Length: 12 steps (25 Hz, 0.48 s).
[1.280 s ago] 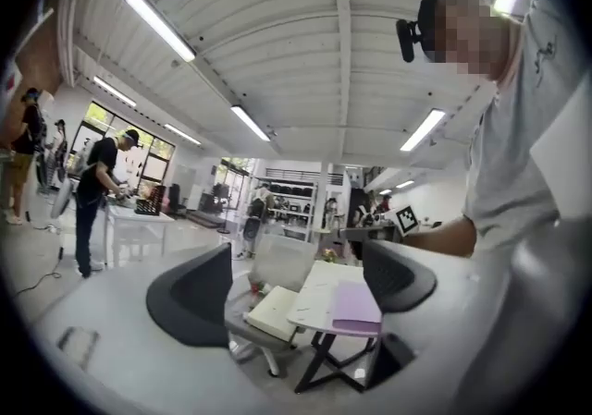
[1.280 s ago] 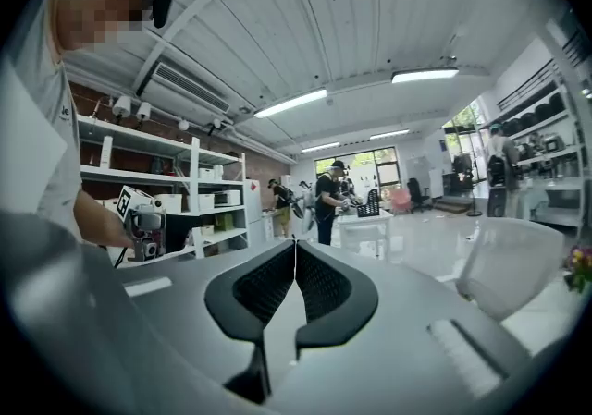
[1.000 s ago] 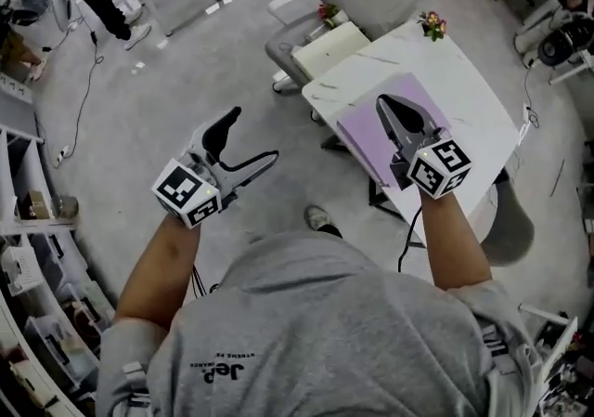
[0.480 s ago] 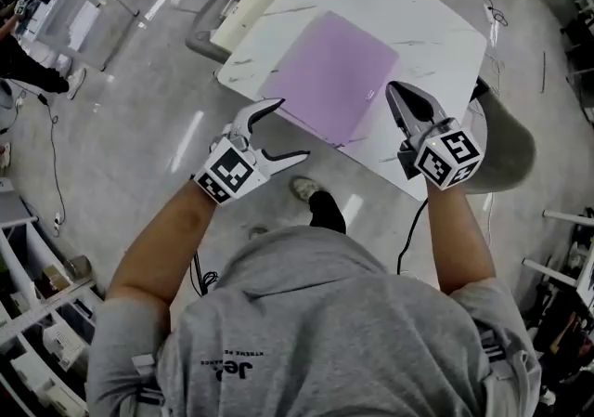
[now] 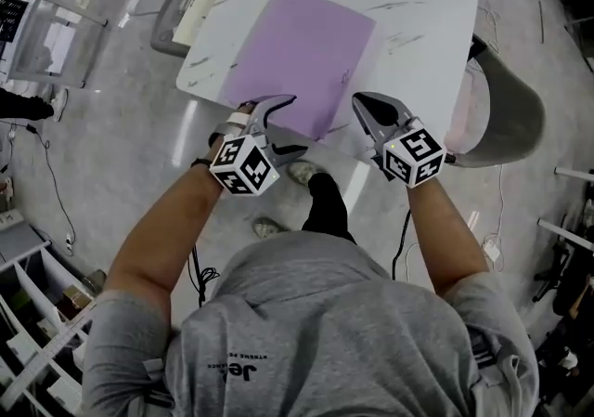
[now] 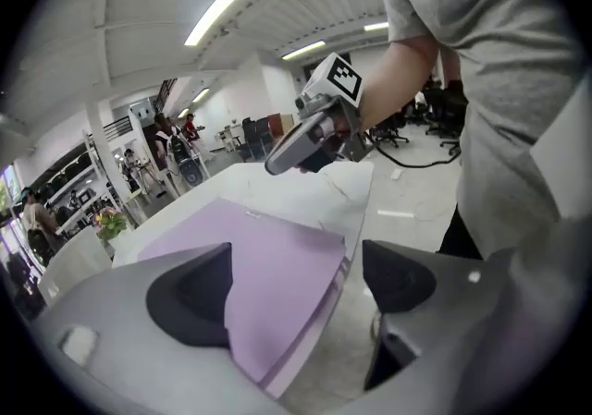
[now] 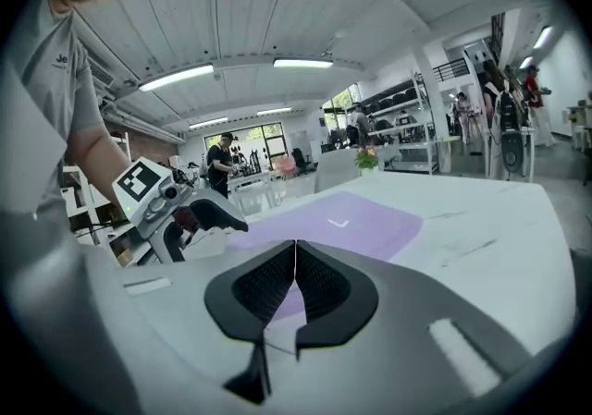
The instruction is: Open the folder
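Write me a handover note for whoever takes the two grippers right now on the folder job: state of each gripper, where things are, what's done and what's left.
Left gripper: open, jaws apart with the near corner of the purple folder between them, not closed on it.
Right gripper: shut, nothing in it, held over the table just beside the folder's right edge.
Folder: lies flat and closed on the white table, near the front edge.
Done: both grippers are brought up to the folder.
Left: close the left gripper on the cover at the corner, lift it and swing the folder open; the right gripper could probably hold the folder down.
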Available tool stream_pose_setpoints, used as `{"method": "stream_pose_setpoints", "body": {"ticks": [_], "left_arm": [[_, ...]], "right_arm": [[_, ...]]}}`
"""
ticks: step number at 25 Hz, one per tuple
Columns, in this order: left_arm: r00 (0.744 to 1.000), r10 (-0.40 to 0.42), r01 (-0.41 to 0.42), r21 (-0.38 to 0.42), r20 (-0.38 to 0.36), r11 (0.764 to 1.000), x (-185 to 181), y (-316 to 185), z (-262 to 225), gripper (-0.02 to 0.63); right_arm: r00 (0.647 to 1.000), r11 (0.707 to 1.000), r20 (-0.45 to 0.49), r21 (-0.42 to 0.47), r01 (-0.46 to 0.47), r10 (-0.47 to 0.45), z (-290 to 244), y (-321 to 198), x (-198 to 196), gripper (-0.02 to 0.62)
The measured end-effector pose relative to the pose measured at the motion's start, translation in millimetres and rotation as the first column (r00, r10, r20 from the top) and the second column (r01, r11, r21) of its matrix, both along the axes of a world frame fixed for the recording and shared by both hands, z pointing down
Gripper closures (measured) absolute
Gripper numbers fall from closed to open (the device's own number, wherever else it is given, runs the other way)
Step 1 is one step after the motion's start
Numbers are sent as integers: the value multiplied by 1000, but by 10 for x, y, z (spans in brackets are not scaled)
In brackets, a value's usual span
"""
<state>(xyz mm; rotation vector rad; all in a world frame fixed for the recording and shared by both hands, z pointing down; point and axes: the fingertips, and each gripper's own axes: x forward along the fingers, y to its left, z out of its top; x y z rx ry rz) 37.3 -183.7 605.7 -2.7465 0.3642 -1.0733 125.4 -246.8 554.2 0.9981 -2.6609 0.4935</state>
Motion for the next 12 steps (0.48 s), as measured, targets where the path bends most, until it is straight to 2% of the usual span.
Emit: {"method": "stream_pose_setpoints", "body": {"ticks": [5, 12], "left_arm": [[996, 47, -47, 5, 72, 999, 77, -78, 298, 137], [985, 96, -100, 21, 144, 995, 70, -57, 552, 137]], "right_arm": [[999, 998, -9, -50, 42, -42, 407, 94, -158, 591], [997, 995, -51, -82, 59, -63, 675, 136, -258, 591]]}}
